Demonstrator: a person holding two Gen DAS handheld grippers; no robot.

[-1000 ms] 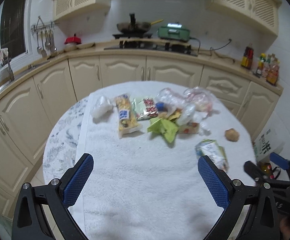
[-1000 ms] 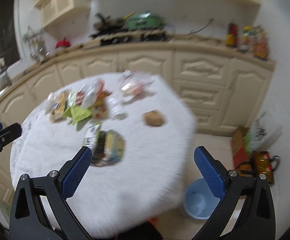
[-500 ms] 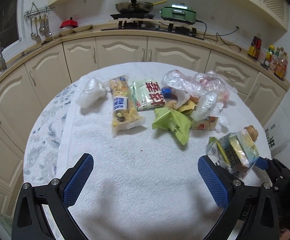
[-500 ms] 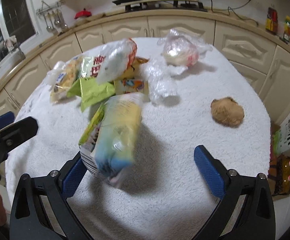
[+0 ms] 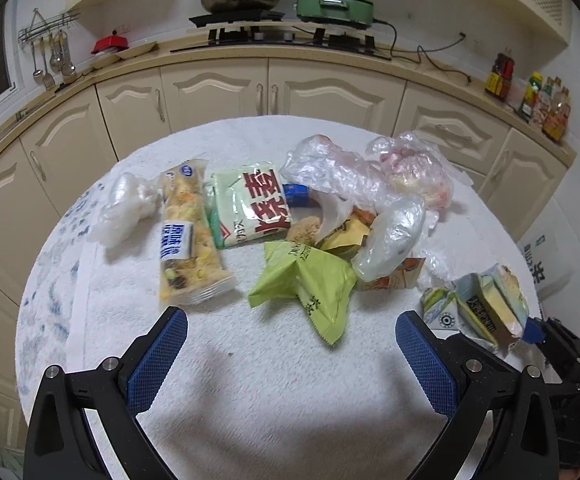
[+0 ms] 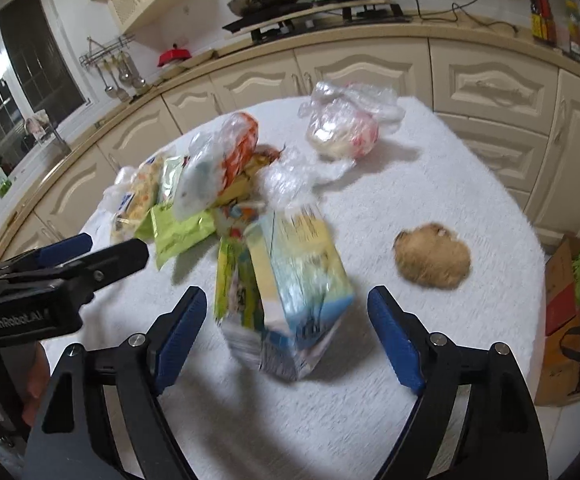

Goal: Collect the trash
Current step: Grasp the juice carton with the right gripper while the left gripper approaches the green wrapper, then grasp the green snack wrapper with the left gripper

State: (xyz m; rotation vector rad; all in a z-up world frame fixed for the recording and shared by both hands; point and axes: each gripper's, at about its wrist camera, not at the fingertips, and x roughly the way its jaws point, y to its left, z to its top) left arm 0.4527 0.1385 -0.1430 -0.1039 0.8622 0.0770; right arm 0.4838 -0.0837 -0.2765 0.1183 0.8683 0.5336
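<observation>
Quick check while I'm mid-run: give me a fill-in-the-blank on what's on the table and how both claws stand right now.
1. The crushed drink carton sits between the fingers of the ____ claw.
2. Both that claw and the left claw are ____.
3. The crumpled wrapper nearest the left claw is ____ in colour.
4. The brown lump lies on the white ____.

Missing words: right; open; green; towel
</observation>
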